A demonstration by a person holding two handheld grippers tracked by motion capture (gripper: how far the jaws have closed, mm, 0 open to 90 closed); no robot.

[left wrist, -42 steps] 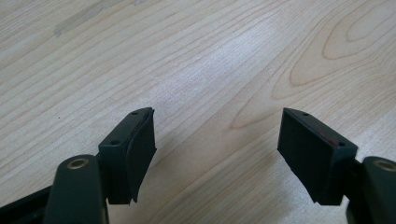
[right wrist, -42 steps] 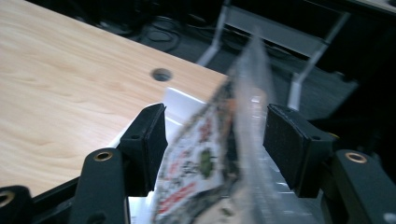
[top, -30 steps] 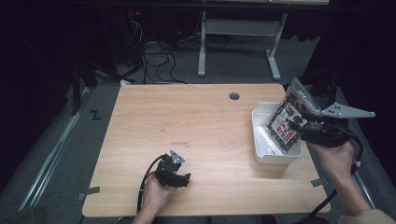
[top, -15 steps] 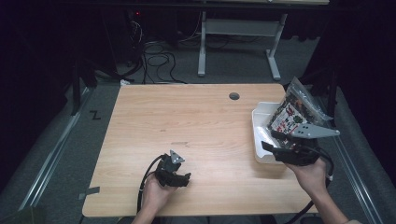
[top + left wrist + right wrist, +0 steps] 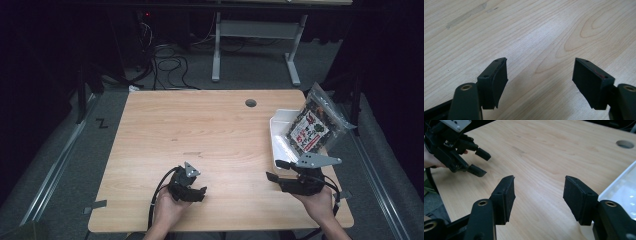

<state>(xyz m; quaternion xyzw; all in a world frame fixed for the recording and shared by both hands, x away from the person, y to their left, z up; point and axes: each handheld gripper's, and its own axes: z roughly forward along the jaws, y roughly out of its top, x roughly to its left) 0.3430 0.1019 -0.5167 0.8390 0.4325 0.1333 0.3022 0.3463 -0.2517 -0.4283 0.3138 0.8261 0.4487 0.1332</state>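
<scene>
Snack bag (image 5: pixel 314 126) leans in the white bin (image 5: pixel 276 134) at table's 3 o'clock. Right gripper (image 5: pixel 273 170) sits just below bin, jaws apart, empty. Left gripper (image 5: pixel 201 193) at 6 o'clock, jaws apart, empty. Drop-off looks done; next prob. another pick.

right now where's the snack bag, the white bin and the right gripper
snack bag (image 5: pixel 311 131), high view, middle of its printed label
white bin (image 5: pixel 276 131), high view, bare left wall
right gripper (image 5: pixel 274 170), high view, midway between its open jaws

both hand-held grippers low, jaws spread empty: left gripper (image 5: pixel 200 192), right gripper (image 5: pixel 272 170)
</scene>
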